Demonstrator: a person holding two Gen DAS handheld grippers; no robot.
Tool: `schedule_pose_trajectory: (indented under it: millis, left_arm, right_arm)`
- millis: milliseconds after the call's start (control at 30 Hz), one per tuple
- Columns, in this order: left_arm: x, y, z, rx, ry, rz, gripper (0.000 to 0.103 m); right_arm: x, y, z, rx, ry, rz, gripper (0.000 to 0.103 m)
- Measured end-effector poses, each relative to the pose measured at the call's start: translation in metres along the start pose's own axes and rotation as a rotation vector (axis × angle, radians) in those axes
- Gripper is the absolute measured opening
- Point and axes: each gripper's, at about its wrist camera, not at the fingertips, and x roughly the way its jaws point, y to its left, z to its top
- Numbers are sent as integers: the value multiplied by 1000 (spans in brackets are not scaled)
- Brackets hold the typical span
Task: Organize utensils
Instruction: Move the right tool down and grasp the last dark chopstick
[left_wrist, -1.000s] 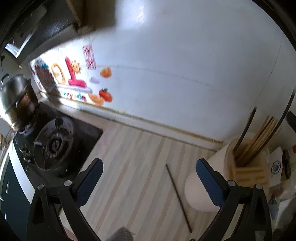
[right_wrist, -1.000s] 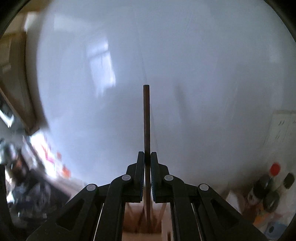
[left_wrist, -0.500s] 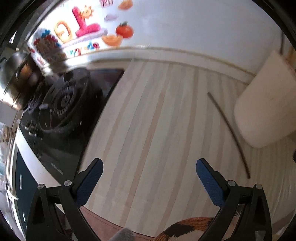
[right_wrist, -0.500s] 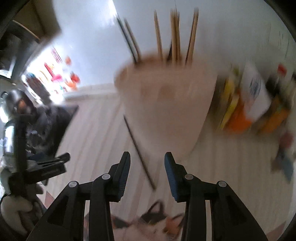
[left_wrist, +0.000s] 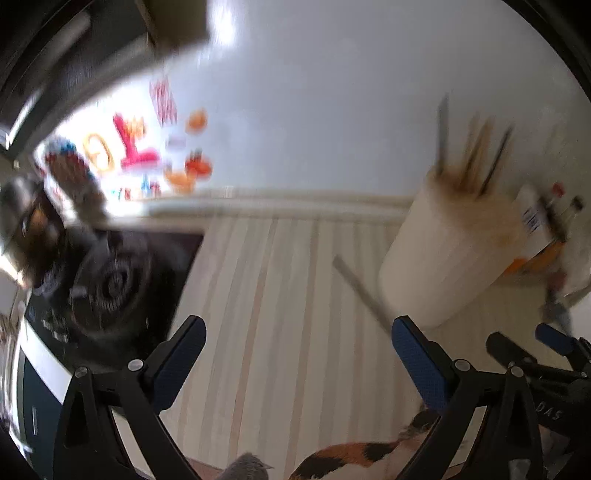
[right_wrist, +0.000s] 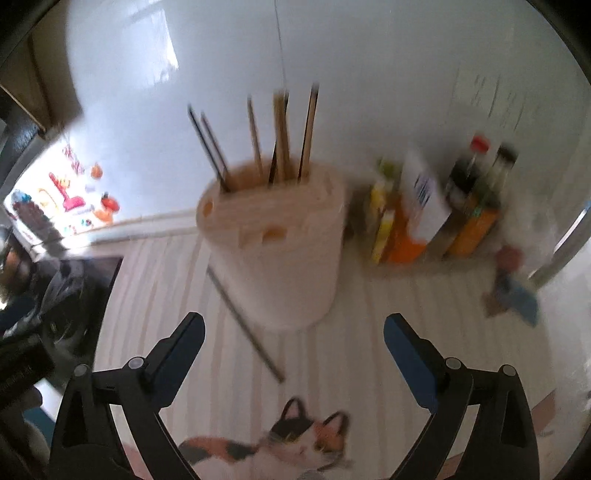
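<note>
So the right tool (right_wrist: 293, 345) has just been swinging its jaws apart and they're now wide with nothing between them, and the left tool (left_wrist: 299, 347) is spread wide and empty too. The cream utensil holder (right_wrist: 284, 251) stands upright on the striped desk (right_wrist: 369, 332) at about 12 o'clock from the right tool, with a bunch of chopsticks (right_wrist: 280, 136) poking up out of it. One dark loose chopstick (right_wrist: 245, 323) lies flat on the desk running from 11 to 5 o'clock, right against the holder's base on its 8 o'clock side; bottles and cartons (right_wrist: 432, 210) crowd at the holder's 3 o'clock, and the stove (left_wrist: 114, 288) is way off at 9 o'clock in the left view.
</note>
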Motion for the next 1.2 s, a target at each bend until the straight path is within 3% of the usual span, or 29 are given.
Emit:
schedule_pose_trajectory:
  millis: [67, 100, 133, 200, 367, 433, 467, 533, 700, 900, 1000, 1100, 1200]
  left_arm:
    - [42, 6, -17, -6, 103, 48, 103]
    - [62, 10, -26, -6, 143, 84, 103]
    - [77, 14, -33, -6, 175, 118, 103]
    - [106, 23, -50, -22, 239, 163, 103]
    - [132, 40, -76, -55, 297, 205, 103]
    - [132, 45, -83, -61, 296, 210, 103]
    - [132, 48, -86, -70, 299, 209, 103]
    - [135, 55, -93, -83, 310, 195, 103]
    - [128, 64, -112, -107, 334, 166, 103]
    - [126, 65, -126, -99, 360, 136, 103]
    - [128, 61, -124, -93, 360, 133, 103]
    - [133, 60, -118, -90, 356, 127, 103]
    - [143, 62, -116, -88, 371, 123, 103]
  right_arm:
    - [42, 0, -12, -25, 110, 33, 99]
    - [63, 2, -17, -40, 152, 45, 93]
    - [77, 4, -20, -51, 174, 47, 77]
    - [115, 11, -27, -80, 234, 60, 61]
    - [174, 34, -38, -174, 309, 17, 55]
    - [189, 40, -45, -181, 346, -5, 31]
    - [187, 42, -47, -191, 314, -24, 28]
    - [187, 46, -53, -201, 313, -46, 10]
    - [171, 43, -83, -143, 398, -53, 7]
    - [142, 33, -143, -100, 560, -31, 7]
    - [141, 35, -146, -103, 630, 10, 10]
    - [136, 37, -121, -96, 531, -15, 29]
    - [145, 37, -93, -74, 456, -46, 31]
